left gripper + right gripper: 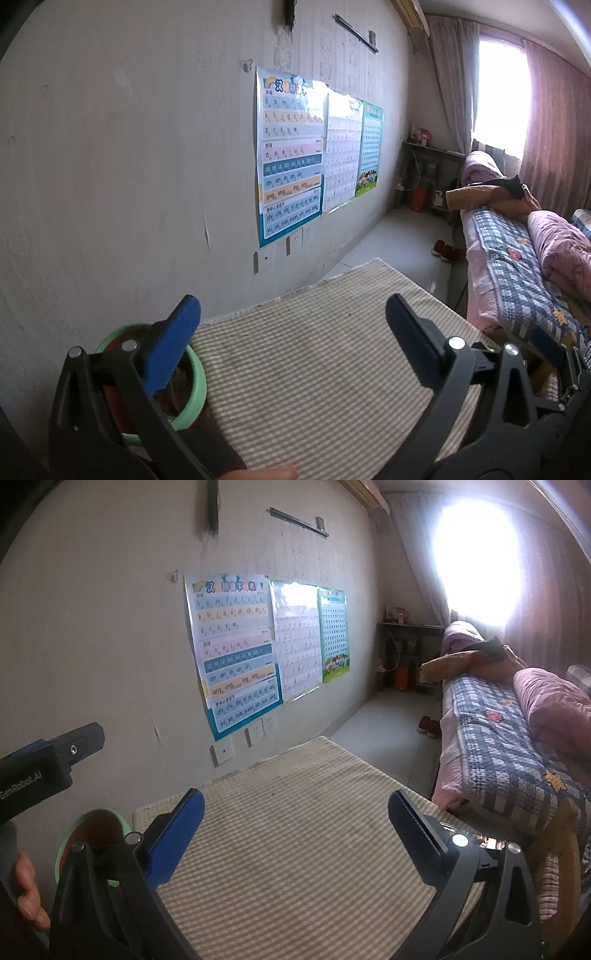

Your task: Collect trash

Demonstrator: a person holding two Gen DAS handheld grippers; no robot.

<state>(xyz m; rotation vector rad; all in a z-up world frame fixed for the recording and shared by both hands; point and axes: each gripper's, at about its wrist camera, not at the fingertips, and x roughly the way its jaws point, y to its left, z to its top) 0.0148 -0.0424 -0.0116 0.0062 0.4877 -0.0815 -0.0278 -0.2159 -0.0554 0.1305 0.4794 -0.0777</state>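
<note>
Trash (173, 387) sits in the green bowl (197, 373) at the near left of the striped table (314, 369), close to the wall (110, 184); it looks like brown crumbly scraps, though the left finger hides much of it. Your left gripper (293, 345) hangs spread wide and empty, just beside the bowl. Your right gripper (295, 825) is likewise spread wide over bare cloth, holding nothing. The scraps are probably light and loose, likely to spill if pinched, so you would do better to take the bowl by its stiff rim. That rim looks smooth, so close on it squarely.
</note>
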